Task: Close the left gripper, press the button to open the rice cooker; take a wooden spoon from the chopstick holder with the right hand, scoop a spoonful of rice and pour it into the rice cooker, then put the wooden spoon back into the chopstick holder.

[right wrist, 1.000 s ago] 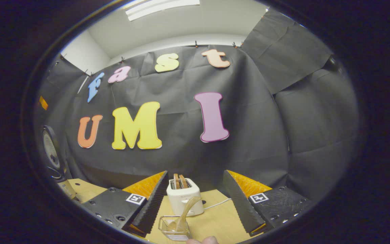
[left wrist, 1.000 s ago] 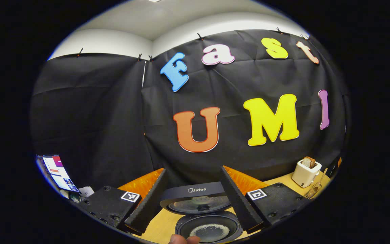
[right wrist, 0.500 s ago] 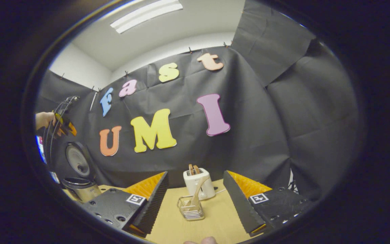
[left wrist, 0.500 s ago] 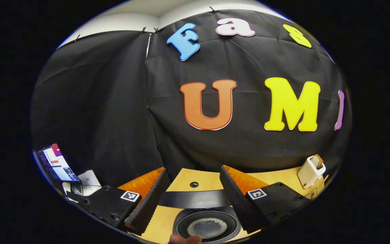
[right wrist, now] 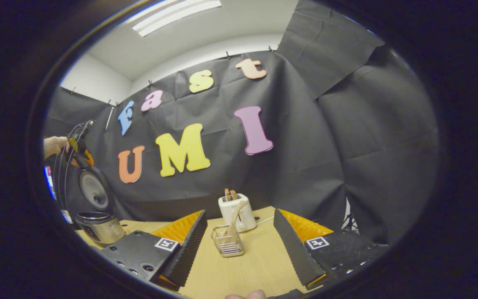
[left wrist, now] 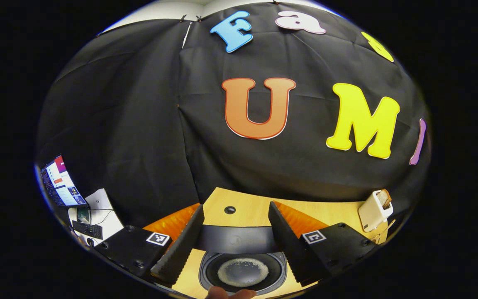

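The rice cooker (left wrist: 243,272) stands open under my left gripper (left wrist: 235,207), with a thin layer of rice in its dark inner pot and its raised lid (left wrist: 237,238) seen edge-on between the open fingers. In the right gripper view the cooker (right wrist: 98,226) is at the far left, lid (right wrist: 93,189) up, and a hand holds the left gripper (right wrist: 77,143) above it. The wooden spoon (right wrist: 235,218) leans in the wire chopstick holder (right wrist: 227,241). My right gripper (right wrist: 240,212) is open and empty, a short way back from the holder.
A white toaster (right wrist: 237,211) with toast stands just behind the holder, its cord trailing right over the wooden table (right wrist: 239,270). The toaster (left wrist: 374,209) sits far right in the left gripper view. A monitor (left wrist: 60,182) and keyboard lie off to the left.
The left gripper has risen and tipped down over the open cooker. The right gripper has drawn back from the holder, which now looks farther off; the spoon stays in it.
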A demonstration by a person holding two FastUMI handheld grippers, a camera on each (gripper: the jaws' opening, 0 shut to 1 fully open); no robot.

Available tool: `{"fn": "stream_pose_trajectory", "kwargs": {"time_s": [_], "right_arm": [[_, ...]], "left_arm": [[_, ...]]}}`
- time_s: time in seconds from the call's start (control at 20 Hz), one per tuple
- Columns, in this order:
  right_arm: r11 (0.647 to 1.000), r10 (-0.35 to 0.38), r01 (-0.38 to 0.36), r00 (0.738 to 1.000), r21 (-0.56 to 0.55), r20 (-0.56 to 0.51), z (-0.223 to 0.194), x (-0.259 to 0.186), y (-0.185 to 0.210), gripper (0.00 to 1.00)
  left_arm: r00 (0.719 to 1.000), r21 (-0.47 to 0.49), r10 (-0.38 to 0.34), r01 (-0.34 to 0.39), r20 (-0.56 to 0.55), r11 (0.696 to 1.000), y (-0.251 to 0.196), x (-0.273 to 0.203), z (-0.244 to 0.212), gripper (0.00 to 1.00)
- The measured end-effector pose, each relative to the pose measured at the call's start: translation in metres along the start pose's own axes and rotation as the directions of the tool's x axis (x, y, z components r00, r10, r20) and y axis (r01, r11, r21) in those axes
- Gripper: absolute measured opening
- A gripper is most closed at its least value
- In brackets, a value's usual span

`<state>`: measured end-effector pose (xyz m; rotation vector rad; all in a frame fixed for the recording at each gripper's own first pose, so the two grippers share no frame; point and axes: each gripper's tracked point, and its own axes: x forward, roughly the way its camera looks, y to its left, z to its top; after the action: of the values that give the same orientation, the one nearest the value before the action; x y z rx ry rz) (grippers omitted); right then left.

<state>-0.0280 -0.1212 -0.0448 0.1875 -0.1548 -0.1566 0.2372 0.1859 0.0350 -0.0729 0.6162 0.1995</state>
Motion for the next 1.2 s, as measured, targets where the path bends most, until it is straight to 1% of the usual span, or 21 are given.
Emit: {"fn": "stream_pose_trajectory", "kwargs": {"time_s": [0.05, 0.1, 0.15, 0.25, 0.3, 0.35, 0.5, 0.55, 0.6, 0.65, 0.7, 0.75, 0.8, 0.85, 0.9, 1.0, 1.05, 1.15, 1.2], "right_arm": [[1.000, 0.012, -0.012, 1.000, -0.014, -0.001, -0.001, -0.001, 0.007, 0.95], [0.999, 0.031, -0.031, 1.000, -0.026, -0.006, -0.003, -0.003, 0.015, 0.91], [0.998, 0.049, -0.050, 0.999, -0.040, -0.008, -0.005, -0.004, 0.024, 0.91], [0.995, 0.084, -0.084, 0.996, -0.062, -0.015, -0.009, -0.005, 0.041, 0.90], [0.993, 0.103, -0.104, 0.994, -0.060, -0.023, -0.011, -0.006, 0.050, 0.95], [0.991, 0.121, -0.122, 0.992, -0.057, -0.024, -0.012, -0.008, 0.059, 0.95], [0.988, 0.144, -0.145, 0.989, -0.054, -0.011, -0.012, -0.012, 0.076, 0.95], [0.986, 0.155, -0.156, 0.988, -0.055, -0.013, -0.015, -0.014, 0.083, 0.91], [0.985, 0.164, -0.165, 0.986, -0.057, -0.017, -0.018, -0.015, 0.089, 0.95], [0.983, 0.173, -0.174, 0.985, -0.061, -0.025, -0.020, -0.017, 0.095, 0.91], [0.981, 0.180, -0.181, 0.983, -0.065, -0.028, -0.022, -0.019, 0.099, 0.95], [0.980, 0.183, -0.185, 0.983, -0.070, -0.030, -0.023, -0.020, 0.102, 0.95], [0.980, 0.182, -0.184, 0.983, -0.079, -0.032, -0.024, -0.021, 0.104, 0.91], [0.979, 0.182, -0.184, 0.983, -0.090, -0.032, -0.026, -0.022, 0.106, 0.95], [0.978, 0.181, -0.183, 0.983, -0.100, -0.033, -0.027, -0.023, 0.107, 0.91], [0.976, 0.184, -0.187, 0.982, -0.110, -0.037, -0.028, -0.024, 0.112, 0.91], [0.976, 0.182, -0.185, 0.983, -0.113, -0.038, -0.028, -0.024, 0.112, 0.95], [0.976, 0.178, -0.181, 0.983, -0.121, -0.034, -0.028, -0.025, 0.114, 0.95], [0.975, 0.180, -0.183, 0.983, -0.125, -0.042, -0.030, -0.025, 0.116, 0.91]], "left_arm": [[1.000, -0.003, 0.002, -0.002, 0.006, 1.000, -0.001, -0.006, -0.006, 1.00], [1.000, 0.009, 0.000, 0.000, 0.022, 1.000, 0.000, -0.012, -0.011, 0.99], [0.999, 0.020, -0.005, 0.004, 0.033, 1.000, 0.000, -0.020, -0.018, 0.99], [0.999, 0.011, -0.018, 0.018, 0.034, 1.000, -0.001, -0.036, -0.039, 0.99], [0.999, 0.003, -0.025, 0.025, 0.040, 1.000, -0.001, -0.046, -0.052, 0.99], [0.998, 0.008, -0.031, 0.031, 0.061, 0.999, -0.001, -0.053, -0.064, 0.99], [0.997, 0.021, -0.042, 0.041, 0.063, 0.999, -0.001, -0.072, -0.114, 0.98], [0.997, 0.021, -0.044, 0.043, 0.064, 0.999, -0.001, -0.077, -0.129, 0.98], [0.997, 0.028, -0.048, 0.046, 0.067, 0.999, -0.002, -0.080, -0.143, 0.98], [0.996, 0.025, -0.050, 0.049, 0.074, 0.999, -0.002, -0.081, -0.157, 0.98], [0.995, 0.018, -0.053, 0.052, 0.081, 0.998, -0.003, -0.082, -0.167, 0.98], [0.995, 0.006, -0.056, 0.056, 0.083, 0.998, -0.004, -0.081, -0.179, 0.98], [0.994, -0.003, -0.061, 0.062, 0.088, 0.998, -0.004, -0.080, -0.188, 0.98], [0.994, -0.003, -0.067, 0.068, 0.088, 0.998, -0.005, -0.080, -0.197, 0.98], [0.994, 0.001, -0.072, 0.072, 0.088, 0.997, -0.006, -0.078, -0.205, 0.98], [0.993, 0.018, -0.075, 0.073, 0.092, 0.997, -0.005, -0.075, -0.217, 0.98], [0.993, 0.031, -0.075, 0.072, 0.096, 0.997, -0.006, -0.073, -0.221, 0.98], [0.994, 0.051, -0.079, 0.075, 0.079, 0.996, -0.008, -0.068, -0.237, 0.98], [0.987, 0.087, -0.093, 0.083, 0.129, 0.993, -0.010, -0.073, -0.234, 0.98]]}}
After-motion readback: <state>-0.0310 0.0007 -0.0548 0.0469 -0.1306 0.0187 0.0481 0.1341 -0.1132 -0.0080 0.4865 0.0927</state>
